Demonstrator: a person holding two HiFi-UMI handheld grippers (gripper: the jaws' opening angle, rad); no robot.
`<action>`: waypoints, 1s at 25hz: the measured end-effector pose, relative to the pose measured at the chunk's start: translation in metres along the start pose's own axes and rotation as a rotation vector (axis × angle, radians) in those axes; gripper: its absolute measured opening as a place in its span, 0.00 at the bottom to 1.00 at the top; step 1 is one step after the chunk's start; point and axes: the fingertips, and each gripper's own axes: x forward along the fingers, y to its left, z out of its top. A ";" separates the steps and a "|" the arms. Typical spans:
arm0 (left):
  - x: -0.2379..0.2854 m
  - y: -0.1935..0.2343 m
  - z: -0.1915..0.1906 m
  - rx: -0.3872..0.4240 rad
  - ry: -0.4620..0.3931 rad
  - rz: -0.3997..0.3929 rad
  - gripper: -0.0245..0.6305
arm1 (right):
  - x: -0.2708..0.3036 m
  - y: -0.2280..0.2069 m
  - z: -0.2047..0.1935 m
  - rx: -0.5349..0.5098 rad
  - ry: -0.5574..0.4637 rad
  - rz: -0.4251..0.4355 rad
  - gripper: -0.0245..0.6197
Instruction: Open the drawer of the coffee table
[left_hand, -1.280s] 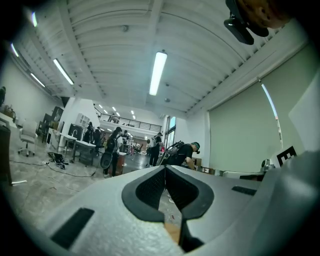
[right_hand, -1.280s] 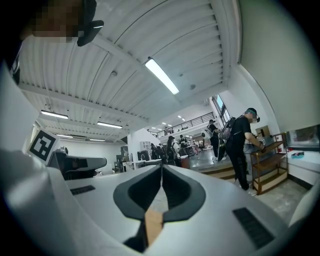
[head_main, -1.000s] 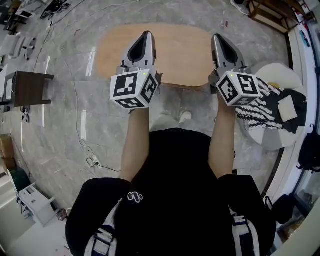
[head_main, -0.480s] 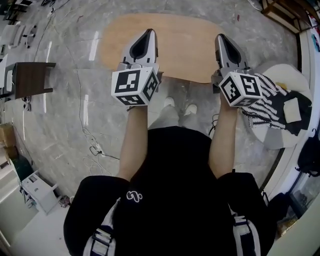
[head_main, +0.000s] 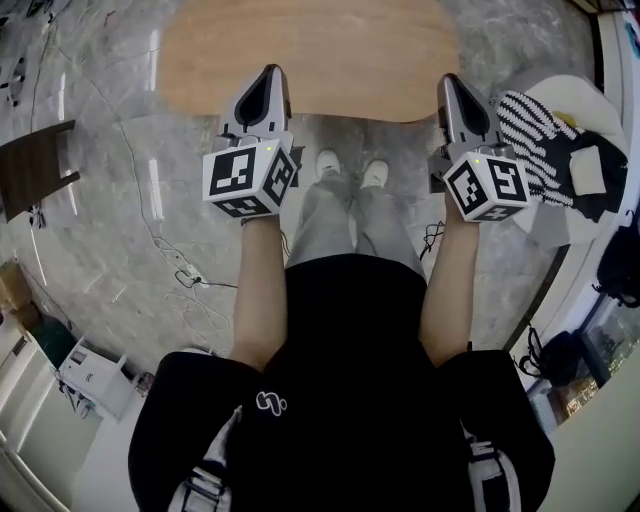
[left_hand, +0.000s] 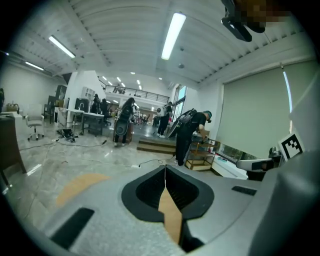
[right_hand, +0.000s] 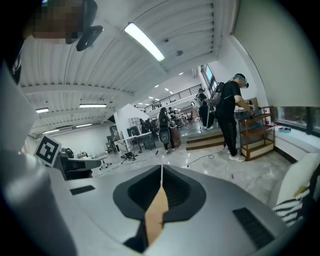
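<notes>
Oval light-wood coffee table (head_main: 310, 55) lay just ahead; drawer not visible. Left gripper (head_main: 268, 75) and right gripper (head_main: 450, 82) were both closed, empty, near table's front edge. Risk: shut jaws could knock tabletop edge or miss the unseen drawer pull.

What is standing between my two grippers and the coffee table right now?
Nothing visible does. The left gripper and right gripper, both shut and empty, point at the near edge of the coffee table with no object in front of them. The drawer itself is out of view.
</notes>
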 end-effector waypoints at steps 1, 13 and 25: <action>0.005 0.001 -0.011 0.003 0.015 -0.005 0.05 | 0.000 -0.004 -0.009 0.002 0.013 -0.007 0.06; 0.020 0.036 -0.126 -0.006 0.171 -0.024 0.05 | 0.012 -0.005 -0.121 0.027 0.183 -0.034 0.06; 0.026 0.049 -0.279 -0.116 0.337 -0.080 0.05 | -0.002 -0.030 -0.262 0.055 0.364 -0.064 0.06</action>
